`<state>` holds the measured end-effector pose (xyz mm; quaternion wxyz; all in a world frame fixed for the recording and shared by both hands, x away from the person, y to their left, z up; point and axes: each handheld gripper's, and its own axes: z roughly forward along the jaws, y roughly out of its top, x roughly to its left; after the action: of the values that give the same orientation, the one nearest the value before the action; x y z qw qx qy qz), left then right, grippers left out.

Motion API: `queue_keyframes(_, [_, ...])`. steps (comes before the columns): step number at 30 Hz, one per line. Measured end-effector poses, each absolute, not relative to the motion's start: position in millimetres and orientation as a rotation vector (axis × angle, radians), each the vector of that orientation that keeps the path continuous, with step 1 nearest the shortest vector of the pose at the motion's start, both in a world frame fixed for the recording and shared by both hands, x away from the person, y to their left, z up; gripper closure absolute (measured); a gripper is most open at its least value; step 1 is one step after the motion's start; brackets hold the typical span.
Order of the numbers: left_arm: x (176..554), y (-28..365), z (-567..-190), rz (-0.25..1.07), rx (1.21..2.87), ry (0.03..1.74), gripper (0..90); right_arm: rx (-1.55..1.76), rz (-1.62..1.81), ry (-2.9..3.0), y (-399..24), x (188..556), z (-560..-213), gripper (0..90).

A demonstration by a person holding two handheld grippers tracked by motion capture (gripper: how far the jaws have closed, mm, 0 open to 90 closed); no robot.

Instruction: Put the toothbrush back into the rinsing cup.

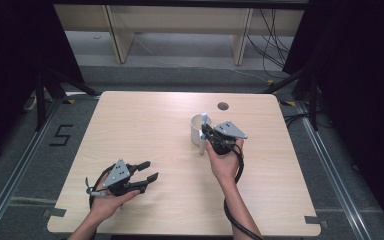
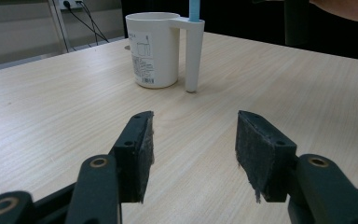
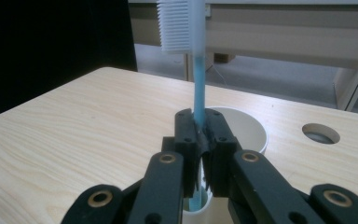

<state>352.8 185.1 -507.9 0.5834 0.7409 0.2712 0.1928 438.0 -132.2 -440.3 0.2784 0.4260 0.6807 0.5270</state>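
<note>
A white cup (image 1: 196, 129) stands right of the table's middle, with an upright tube (image 2: 194, 53) on its side as a handle. A toothbrush (image 3: 198, 88) with a blue shaft and white bristles (image 3: 175, 25) stands upright, its lower end inside that tube. My right gripper (image 3: 201, 128) is shut on the blue shaft just above the tube, beside the cup (image 3: 249, 128). In the high view the right gripper (image 1: 211, 134) sits against the cup's right side. My left gripper (image 1: 151, 170) rests open near the front left, nothing between its pads (image 2: 261, 154), pointing toward the cup (image 2: 151, 49).
The light wooden table (image 1: 145, 125) has a round cable hole (image 1: 223, 106) at the back, right of the cup. Dark curtains flank both sides, and cables run on the floor behind. Tape marks lie at the table's front corners.
</note>
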Motion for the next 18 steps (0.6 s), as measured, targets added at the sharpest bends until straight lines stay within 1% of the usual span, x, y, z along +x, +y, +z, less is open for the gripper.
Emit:
queue_keyframes(10, [353.7,185.4,-508.9,0.446,1.716,0.628,46.2,1.12,1.387,1.84,-131.2,440.4,-447.2,85.8])
queue_keyframes(18, [352.8,185.9,-508.5,0.452,1.735,0.633,46.3,1.166,1.386,1.846,-130.2,440.1,-452.3,85.6])
